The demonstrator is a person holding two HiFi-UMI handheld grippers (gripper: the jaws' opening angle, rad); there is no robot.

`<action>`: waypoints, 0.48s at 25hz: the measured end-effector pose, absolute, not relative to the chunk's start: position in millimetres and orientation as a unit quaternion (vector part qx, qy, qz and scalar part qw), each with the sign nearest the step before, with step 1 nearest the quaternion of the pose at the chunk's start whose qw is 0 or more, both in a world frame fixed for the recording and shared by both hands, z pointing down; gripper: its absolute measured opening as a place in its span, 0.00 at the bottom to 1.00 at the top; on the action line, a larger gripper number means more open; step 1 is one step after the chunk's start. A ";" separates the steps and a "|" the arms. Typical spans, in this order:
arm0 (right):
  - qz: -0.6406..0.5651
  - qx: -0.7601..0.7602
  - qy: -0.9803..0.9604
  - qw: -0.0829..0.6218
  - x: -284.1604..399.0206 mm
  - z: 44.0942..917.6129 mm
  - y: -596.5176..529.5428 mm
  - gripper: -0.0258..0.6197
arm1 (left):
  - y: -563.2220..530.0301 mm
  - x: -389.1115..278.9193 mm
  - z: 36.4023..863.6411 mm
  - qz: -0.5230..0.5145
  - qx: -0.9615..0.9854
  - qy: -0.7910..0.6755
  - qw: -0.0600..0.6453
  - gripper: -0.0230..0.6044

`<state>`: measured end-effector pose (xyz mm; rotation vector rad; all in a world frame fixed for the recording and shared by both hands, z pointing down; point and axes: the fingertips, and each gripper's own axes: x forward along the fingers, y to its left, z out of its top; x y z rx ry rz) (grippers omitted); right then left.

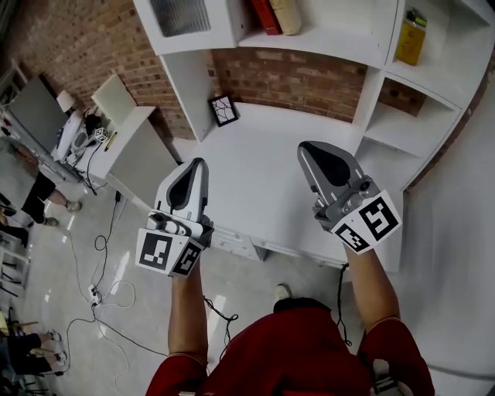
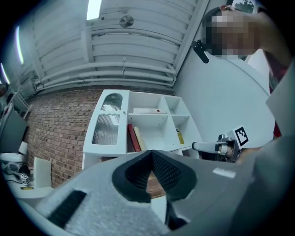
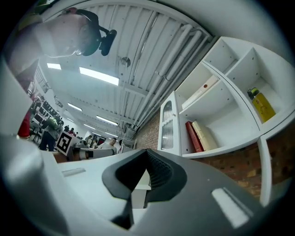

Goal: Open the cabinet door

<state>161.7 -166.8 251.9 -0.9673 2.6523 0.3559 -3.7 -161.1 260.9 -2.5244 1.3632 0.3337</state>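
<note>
The cabinet door (image 1: pixel 179 15), white with ribbed glass panes, is at the upper left of the white shelf unit and stands closed; it also shows in the left gripper view (image 2: pixel 107 124) and the right gripper view (image 3: pixel 167 124). Both grippers hang above the white desk (image 1: pixel 263 166), well short of the door and tilted slightly upward. My left gripper (image 1: pixel 196 165) has its jaws together with nothing between them (image 2: pixel 150 156). My right gripper (image 1: pixel 312 150) is likewise shut and empty (image 3: pixel 146 157).
A red book (image 1: pixel 265 15) and a cream book (image 1: pixel 286 14) stand on the open shelf beside the door. A yellow box (image 1: pixel 411 39) sits in a right compartment, a small framed picture (image 1: pixel 223 110) on the desk. A side table (image 1: pixel 128 143) and floor cables (image 1: pixel 100 290) lie left.
</note>
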 end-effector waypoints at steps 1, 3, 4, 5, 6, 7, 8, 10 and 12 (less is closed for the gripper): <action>0.123 -0.333 0.923 0.147 163.0 251.7 -180.9 0.06 | -174.7 -1.6 260.0 0.114 -0.866 0.471 0.127 0.04; 0.122 -0.328 0.925 0.145 164.2 250.2 -207.1 0.06 | -199.4 1.7 257.6 0.113 -0.864 0.474 0.128 0.04; 0.120 -0.326 0.926 0.145 164.2 248.9 -219.3 0.06 | -210.6 2.9 256.4 0.112 -0.863 0.476 0.128 0.04; 0.118 -0.325 0.927 0.146 163.9 247.2 -231.1 0.06 | -221.3 3.7 255.4 0.111 -0.863 0.477 0.128 0.04; 0.116 -0.325 0.927 0.148 163.4 245.2 -242.5 0.06 | -231.6 4.2 254.4 0.108 -0.862 0.478 0.127 0.04; 0.114 -0.325 0.927 0.149 162.5 243.0 -253.3 0.06 | -241.6 4.3 253.4 0.106 -0.862 0.478 0.127 0.04; 0.114 -0.325 0.927 0.150 161.1 240.5 -263.4 0.06 | -251.0 4.1 252.4 0.104 -0.862 0.479 0.127 0.04; 0.116 -0.325 0.927 0.150 156.3 235.5 -281.2 0.06 | -267.3 2.1 250.8 0.100 -0.863 0.478 0.127 0.04; 0.118 -0.326 0.926 0.147 149.4 230.7 -298.0 0.06 | -281.1 -1.3 249.8 0.096 -0.865 0.475 0.129 0.04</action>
